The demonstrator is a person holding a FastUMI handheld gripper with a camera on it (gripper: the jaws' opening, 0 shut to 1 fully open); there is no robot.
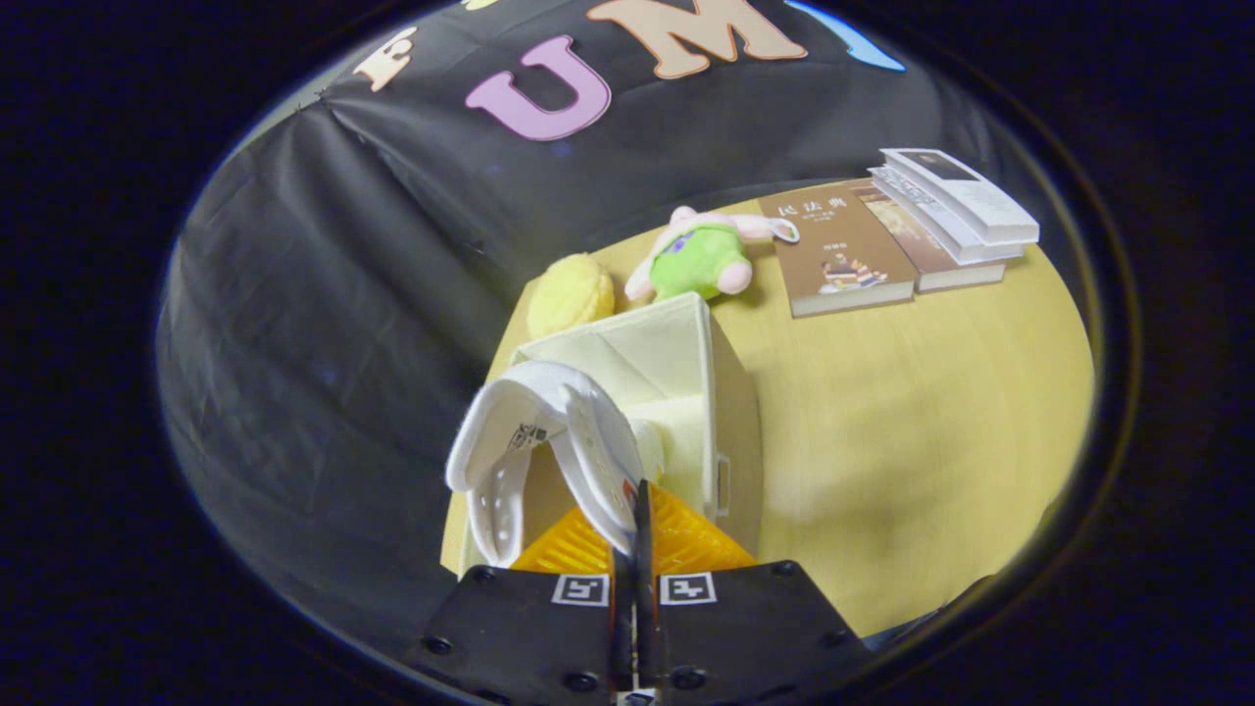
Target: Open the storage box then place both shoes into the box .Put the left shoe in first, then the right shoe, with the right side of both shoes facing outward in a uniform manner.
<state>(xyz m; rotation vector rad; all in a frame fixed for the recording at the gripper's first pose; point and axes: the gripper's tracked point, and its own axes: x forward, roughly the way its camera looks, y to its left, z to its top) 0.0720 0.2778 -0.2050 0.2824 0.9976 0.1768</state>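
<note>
Orange fingers (642, 534) pinch the white shoe's (549, 441) collar above the open storage box (677, 363).

One shoe (549, 441), one box (677, 392), two plush toys (698, 257), four books (843, 257).

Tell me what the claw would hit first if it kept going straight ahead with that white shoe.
Probably the open storage box: the claw, shut on the white shoe, points at its opening, so the shoe would likely enter first, though depth is unclear.

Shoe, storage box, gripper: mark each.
shoe (510, 441), gripper view, its white collar rim.
storage box (677, 338), gripper view, its cream inner wall.
gripper (635, 529), gripper view, between fingertips pinching the shoe's collar.
</note>
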